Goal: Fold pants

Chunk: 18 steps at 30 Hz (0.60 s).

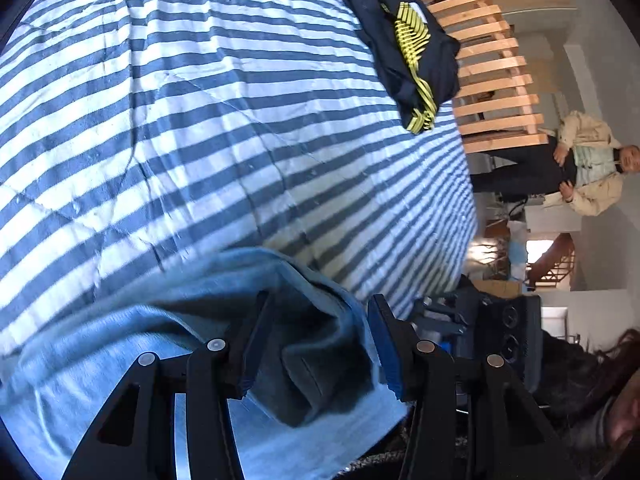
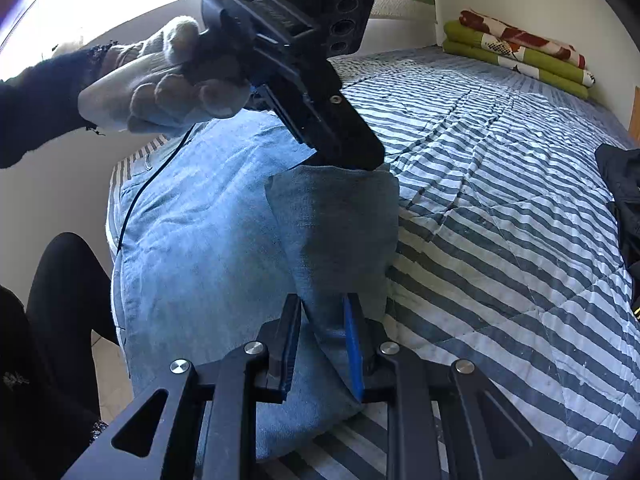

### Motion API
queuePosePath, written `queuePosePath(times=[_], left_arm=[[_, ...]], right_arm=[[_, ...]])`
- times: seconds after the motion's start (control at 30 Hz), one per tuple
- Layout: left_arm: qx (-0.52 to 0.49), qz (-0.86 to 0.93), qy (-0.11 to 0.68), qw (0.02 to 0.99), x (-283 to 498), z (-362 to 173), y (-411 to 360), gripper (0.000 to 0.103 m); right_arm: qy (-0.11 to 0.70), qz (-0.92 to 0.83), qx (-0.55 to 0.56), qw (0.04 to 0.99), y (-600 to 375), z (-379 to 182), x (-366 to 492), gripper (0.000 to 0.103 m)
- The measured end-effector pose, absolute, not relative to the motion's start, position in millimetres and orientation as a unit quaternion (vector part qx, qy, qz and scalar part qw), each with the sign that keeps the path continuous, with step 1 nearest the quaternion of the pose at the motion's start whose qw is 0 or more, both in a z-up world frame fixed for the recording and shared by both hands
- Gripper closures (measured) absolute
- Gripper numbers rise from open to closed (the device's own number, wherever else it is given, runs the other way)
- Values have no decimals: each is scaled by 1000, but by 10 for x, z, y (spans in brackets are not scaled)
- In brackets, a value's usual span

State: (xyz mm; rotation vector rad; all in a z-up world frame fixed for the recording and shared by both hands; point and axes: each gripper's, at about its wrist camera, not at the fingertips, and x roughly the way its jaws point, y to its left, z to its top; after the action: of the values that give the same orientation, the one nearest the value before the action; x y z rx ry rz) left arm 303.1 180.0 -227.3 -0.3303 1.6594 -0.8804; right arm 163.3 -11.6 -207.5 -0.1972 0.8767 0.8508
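Light blue denim pants point(image 2: 192, 240) lie on the striped quilt point(image 2: 500, 200) near the bed's edge. A folded flap of denim point(image 2: 336, 232) rises between the two grippers. My right gripper point(image 2: 322, 304) is open, its jaws slightly apart around the flap's lower end without pinching it. A gloved hand point(image 2: 160, 84) holds my left gripper point(image 2: 348, 164), whose tips sit at the flap's top edge. In the left wrist view, my left gripper point(image 1: 318, 300) is open wide, with a bunched fold of the pants point(image 1: 312, 360) loose between its fingers.
A dark garment with a yellow print point(image 1: 412, 40) lies at the quilt's far edge by bare wooden bed slats point(image 1: 492, 60). A person point(image 1: 580, 164) stands beyond the bed. Folded green and red blankets point(image 2: 516, 52) sit at the head. A thin cable point(image 2: 140, 196) crosses the pants.
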Motion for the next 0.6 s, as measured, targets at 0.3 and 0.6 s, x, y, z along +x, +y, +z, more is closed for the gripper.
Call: queuePosePath(times=[0.3,0.6], left_arm=[[-147,-435,699,549,3003,-1986,1478,51],[-95,-397,674,616,3270,-1588,1348,46]], right_arm=[[430,371,-50,821,-284,-2081,1853,83],[441,300,-22,846,-503,-2060,2063,80]])
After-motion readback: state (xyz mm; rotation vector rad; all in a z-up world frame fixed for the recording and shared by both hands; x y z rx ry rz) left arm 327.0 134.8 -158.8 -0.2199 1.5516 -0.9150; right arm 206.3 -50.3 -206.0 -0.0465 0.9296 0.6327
